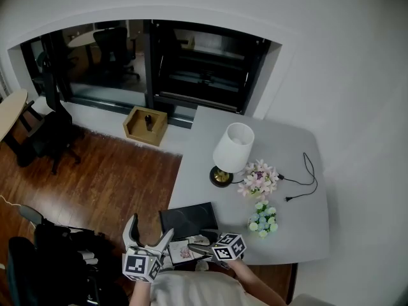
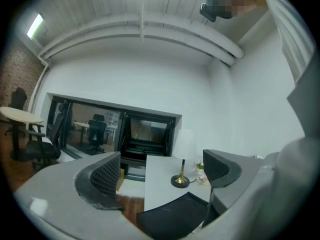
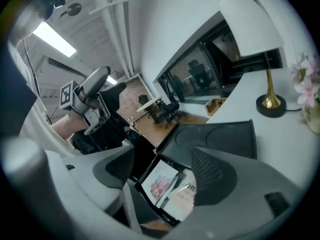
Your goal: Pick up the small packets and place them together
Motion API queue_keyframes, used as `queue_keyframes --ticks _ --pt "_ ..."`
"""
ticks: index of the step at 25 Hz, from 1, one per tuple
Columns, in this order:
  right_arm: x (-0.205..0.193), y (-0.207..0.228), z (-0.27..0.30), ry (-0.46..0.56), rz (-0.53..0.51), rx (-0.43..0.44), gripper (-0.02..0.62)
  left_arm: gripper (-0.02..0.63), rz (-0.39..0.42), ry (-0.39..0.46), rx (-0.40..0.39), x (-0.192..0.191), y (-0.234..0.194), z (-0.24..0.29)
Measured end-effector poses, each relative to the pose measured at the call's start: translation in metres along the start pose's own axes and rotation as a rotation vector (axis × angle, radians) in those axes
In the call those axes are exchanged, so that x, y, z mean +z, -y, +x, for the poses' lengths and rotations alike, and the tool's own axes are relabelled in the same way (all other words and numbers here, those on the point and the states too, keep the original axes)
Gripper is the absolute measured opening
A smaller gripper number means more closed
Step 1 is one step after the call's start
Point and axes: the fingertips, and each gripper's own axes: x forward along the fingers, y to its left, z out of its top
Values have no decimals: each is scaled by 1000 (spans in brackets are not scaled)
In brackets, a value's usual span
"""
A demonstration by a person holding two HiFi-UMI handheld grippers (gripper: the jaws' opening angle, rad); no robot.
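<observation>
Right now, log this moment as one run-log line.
phase: pre-grasp | left gripper: open, empty | right gripper: open, poised over small white printed paper packets | packets: lying beside flat black tray

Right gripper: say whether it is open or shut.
Open. The right gripper has its jaws apart over the packets, gripping nothing.

Dim, even room light. A ceiling strip light (image 3: 54,38) glares at upper left in the right gripper view. Fisheye bending marks every view, and both gripper views have dark corners. The near right claw (image 3: 162,176) is soft-focused; the far window (image 1: 159,62) is dark.
</observation>
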Motion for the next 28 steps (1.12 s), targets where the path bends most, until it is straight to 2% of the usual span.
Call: queue_keyframes --ticks 4,6,11,19,21,26,27,28 --pt "-36 -3 27 -106 39 31 352 497 -3 -18 6 -6 -6 -5" --pt "-47 -4 36 -144 57 38 302 497 -1 -23 11 -6 -7 -7" --pt "-73 -1 54 -241 71 20 302 497 -13 -30 22 -11 -10 -12" --pt "-80 2 63 -284 25 -25 298 497 -11 -33 24 -11 -8 -15" --pt "-83 5 61 -301 3 -47 239 497 -9 -35 27 -12 -9 -17" --pt "-84 7 59 -311 -36 -76 223 497 -5 -46 44 -16 -12 -20" --pt "-83 8 58 -308 -48 -84 165 497 -5 -48 45 -16 -12 -20" --pt "-81 8 56 -306 -59 -88 141 497 -4 -48 45 -15 -11 -20"
